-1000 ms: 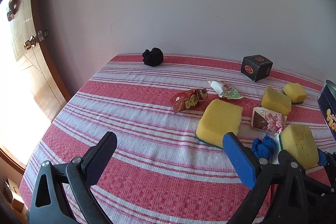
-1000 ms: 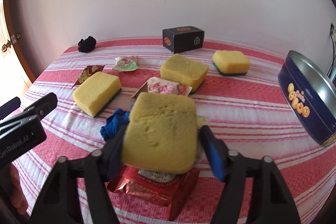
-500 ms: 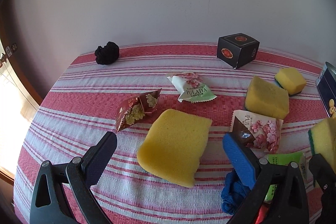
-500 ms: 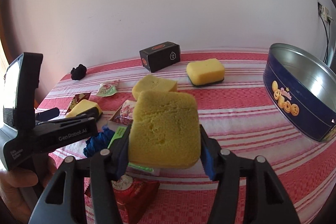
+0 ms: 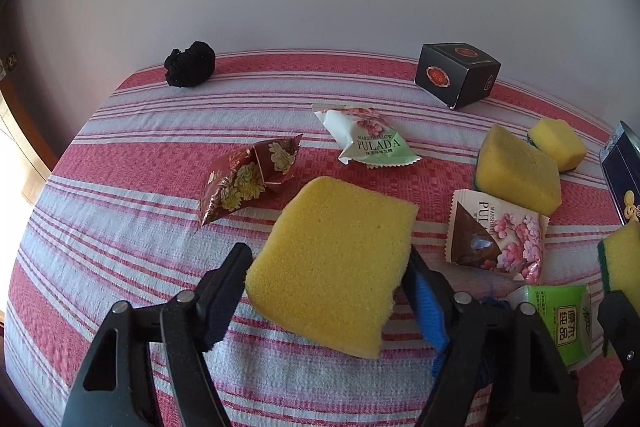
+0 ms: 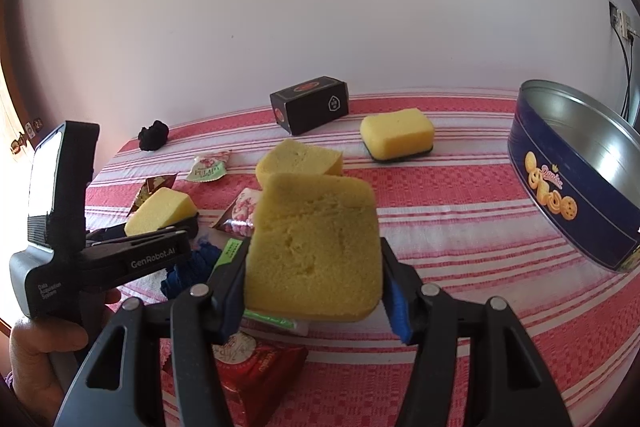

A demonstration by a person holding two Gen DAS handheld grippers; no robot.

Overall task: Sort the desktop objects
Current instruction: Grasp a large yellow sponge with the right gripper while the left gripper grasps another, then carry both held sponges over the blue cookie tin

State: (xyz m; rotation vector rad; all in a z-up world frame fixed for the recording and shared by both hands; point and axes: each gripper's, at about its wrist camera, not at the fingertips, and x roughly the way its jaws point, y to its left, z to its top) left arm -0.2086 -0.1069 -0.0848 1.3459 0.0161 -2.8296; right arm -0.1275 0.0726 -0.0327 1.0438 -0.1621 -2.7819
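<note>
My left gripper has just been closing, and its two pads now press on the sides of a big yellow sponge that lies on the striped tablecloth. My right gripper squeezes another yellow sponge and holds it up off the cloth. A blue cookie tin stands off to the right, well apart from both sponges. A brown snack bag and a white and green snack bag lie just behind the big sponge.

Yellow sponge flat on cloth – second lifted.
</note>
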